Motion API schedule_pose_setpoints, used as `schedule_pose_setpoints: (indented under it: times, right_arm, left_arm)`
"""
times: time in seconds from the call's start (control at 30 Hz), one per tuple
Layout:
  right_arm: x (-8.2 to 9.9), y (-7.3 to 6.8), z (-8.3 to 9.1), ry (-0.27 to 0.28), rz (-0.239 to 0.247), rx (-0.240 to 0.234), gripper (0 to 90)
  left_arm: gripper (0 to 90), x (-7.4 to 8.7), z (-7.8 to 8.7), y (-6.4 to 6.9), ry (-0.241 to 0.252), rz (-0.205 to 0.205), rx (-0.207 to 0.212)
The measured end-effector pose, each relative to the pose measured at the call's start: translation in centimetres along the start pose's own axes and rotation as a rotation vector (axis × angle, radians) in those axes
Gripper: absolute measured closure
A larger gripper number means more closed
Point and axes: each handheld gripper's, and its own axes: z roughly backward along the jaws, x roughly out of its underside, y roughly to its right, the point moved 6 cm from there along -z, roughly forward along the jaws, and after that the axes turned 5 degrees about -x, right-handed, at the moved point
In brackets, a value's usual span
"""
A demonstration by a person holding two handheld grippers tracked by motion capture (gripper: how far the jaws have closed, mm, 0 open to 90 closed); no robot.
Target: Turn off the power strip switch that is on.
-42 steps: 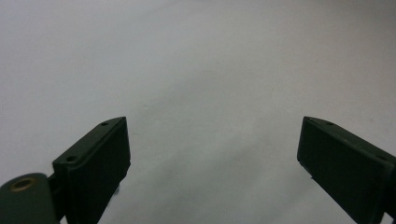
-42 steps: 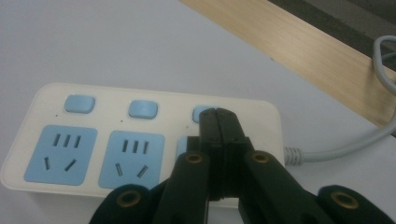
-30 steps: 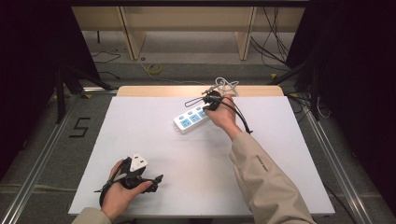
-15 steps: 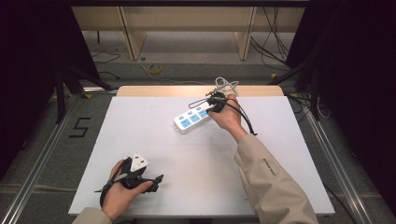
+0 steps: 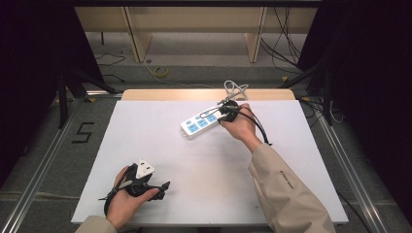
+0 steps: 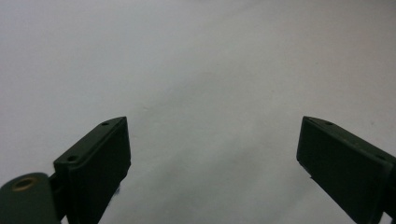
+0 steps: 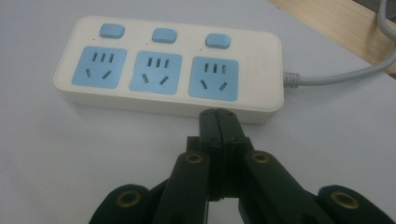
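A white power strip [image 5: 200, 122] with three blue sockets and three blue switches [image 7: 168, 70] lies at the far middle of the white table [image 5: 145, 141]. Its grey cable [image 7: 336, 77] runs off toward the far edge. My right gripper [image 5: 224, 112] is shut with nothing between its jaws. Its tips [image 7: 218, 114] sit at the strip's near side wall below the socket closest to the cable; whether they touch it I cannot tell. My left gripper [image 5: 163, 186] rests at the near left, open wide [image 6: 212, 154] over bare table.
The strip's cable ends in a loose coil [image 5: 234, 89] on the wooden strip [image 5: 204, 93] at the table's far edge. Metal rails [image 5: 350, 165] run along both sides of the table. A "5" [image 5: 82, 132] is marked on the floor at left.
My right hand has shifted a little beside the strip's cable end, jaws still shut. The power strip and my left hand have stayed put.
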Motion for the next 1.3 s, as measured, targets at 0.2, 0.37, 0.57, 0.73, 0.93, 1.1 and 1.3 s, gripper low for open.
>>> schedule_pose_setpoints:
  times: [0.2, 0.37, 0.57, 0.73, 0.93, 1.1, 1.3]
  right_arm:
    - [1.0, -0.1, 0.2, -0.015, -0.002, -0.006, 90.0]
    - [1.8, -0.2, 0.4, -0.022, -0.002, -0.011, 90.0]
    - [2.6, -0.3, 0.8, -0.029, 0.000, -0.015, 90.0]
    - [3.1, -0.2, 1.3, -0.031, -0.005, -0.013, 90.0]
    - [3.9, -0.4, 1.6, -0.036, -0.003, -0.016, 90.0]
    - [4.4, -0.6, 2.0, -0.038, -0.003, -0.021, 90.0]
    - [5.0, -0.8, 2.6, -0.037, 0.002, -0.021, 90.0]
  left_arm:
    - [9.4, 0.0, 0.0, 0.0, 0.002, 0.001, -0.002]
    - [9.3, 0.0, 0.0, 0.0, -0.001, 0.001, -0.002]
    - [9.4, 0.0, 0.0, 0.0, -0.001, 0.000, -0.002]
    - [9.4, 0.0, 0.0, -0.1, 0.000, -0.002, -0.005]
    - [9.4, 0.0, 0.0, -0.1, 0.000, -0.001, -0.006]
    - [9.4, 0.0, 0.0, -0.1, 0.000, 0.003, -0.008]
    - [9.4, 0.0, 0.1, -0.1, -0.003, -0.002, -0.007]
